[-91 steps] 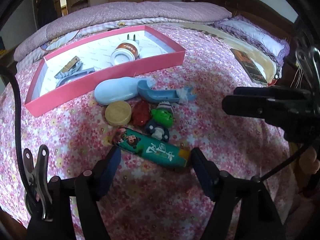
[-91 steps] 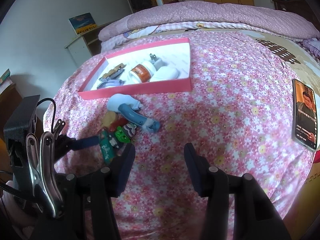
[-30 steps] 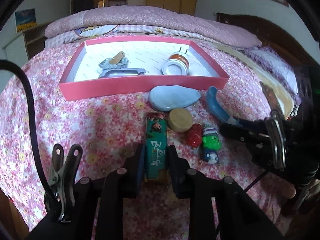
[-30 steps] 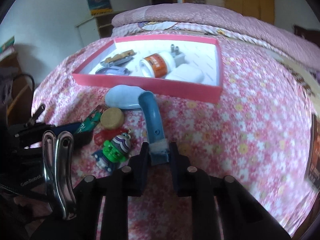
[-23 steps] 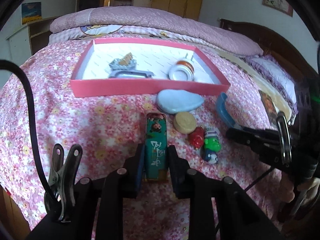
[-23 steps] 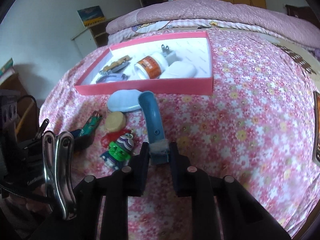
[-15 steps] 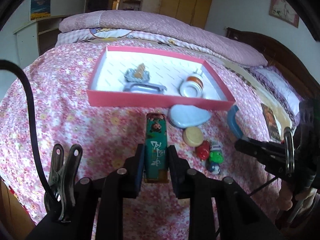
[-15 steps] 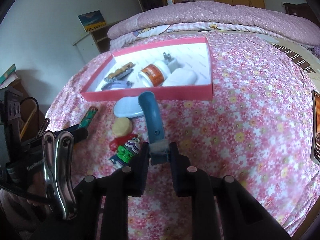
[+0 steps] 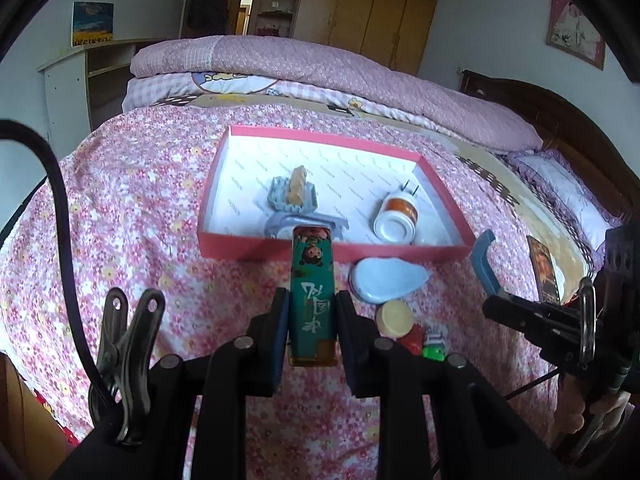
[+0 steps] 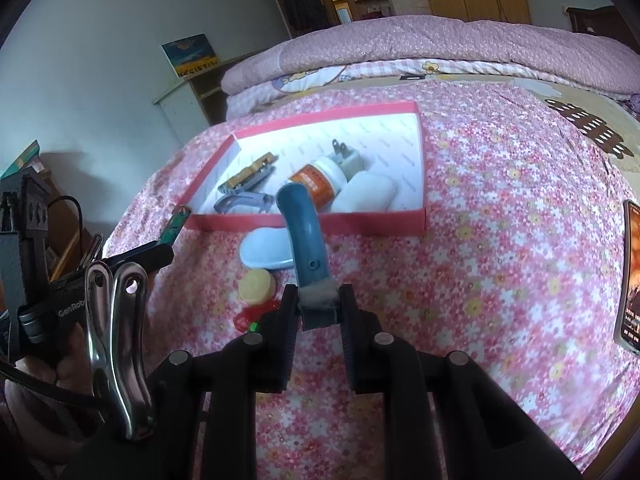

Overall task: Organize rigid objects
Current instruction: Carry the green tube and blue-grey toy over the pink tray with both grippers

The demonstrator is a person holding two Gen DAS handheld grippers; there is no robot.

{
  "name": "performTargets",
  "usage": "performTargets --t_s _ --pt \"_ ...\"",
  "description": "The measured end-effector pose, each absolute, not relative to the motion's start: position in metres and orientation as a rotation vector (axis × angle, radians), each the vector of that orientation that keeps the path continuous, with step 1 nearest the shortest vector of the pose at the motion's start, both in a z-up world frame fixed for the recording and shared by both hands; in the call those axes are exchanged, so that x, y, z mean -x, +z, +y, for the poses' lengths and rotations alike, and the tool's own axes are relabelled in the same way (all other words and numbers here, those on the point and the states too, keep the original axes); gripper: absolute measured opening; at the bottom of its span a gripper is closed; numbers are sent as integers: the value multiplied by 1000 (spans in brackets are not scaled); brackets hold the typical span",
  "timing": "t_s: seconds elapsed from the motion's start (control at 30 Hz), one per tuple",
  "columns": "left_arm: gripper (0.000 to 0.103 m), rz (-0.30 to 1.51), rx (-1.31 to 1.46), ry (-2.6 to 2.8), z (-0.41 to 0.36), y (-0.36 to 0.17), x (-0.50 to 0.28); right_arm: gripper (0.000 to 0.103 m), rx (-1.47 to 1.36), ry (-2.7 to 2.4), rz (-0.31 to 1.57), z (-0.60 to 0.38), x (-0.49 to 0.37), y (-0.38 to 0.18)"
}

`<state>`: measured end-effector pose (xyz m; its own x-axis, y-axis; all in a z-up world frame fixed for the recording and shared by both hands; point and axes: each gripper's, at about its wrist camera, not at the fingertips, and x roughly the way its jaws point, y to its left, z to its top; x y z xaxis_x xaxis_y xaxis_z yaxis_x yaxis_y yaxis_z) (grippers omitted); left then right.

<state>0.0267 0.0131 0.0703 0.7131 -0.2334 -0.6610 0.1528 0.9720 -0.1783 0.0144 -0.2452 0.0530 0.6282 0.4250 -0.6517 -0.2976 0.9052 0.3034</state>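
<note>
Carrying green tube (image 9: 312, 296) and blue handle (image 10: 306, 240), both clamped, toward pink box (image 9: 256, 246) at twelve o'clock; next, release inside.

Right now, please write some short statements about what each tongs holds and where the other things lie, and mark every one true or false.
1. The left tongs are shut on the green cartoon-printed box. True.
2. The right tongs are open and hold nothing. False: they grip the blue curved handle at its end.
3. The orange-labelled white bottle lies on its side inside the pink tray. True.
4. The round tan lid is inside the tray. False: it lies on the flowered bedspread, outside the tray.
5. The pale blue oval case lies on the bedspread just in front of the tray. True.
</note>
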Motion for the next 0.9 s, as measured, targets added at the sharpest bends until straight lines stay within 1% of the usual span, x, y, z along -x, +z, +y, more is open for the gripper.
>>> performTargets --t_s 0.67,0.9 --pt "24 723 117 -213 18 90 -71 21 -165 405 792 -244 -51 66" --pt "24 721 94 -187 14 94 -100 21 -105 388 761 -238 -74 76"
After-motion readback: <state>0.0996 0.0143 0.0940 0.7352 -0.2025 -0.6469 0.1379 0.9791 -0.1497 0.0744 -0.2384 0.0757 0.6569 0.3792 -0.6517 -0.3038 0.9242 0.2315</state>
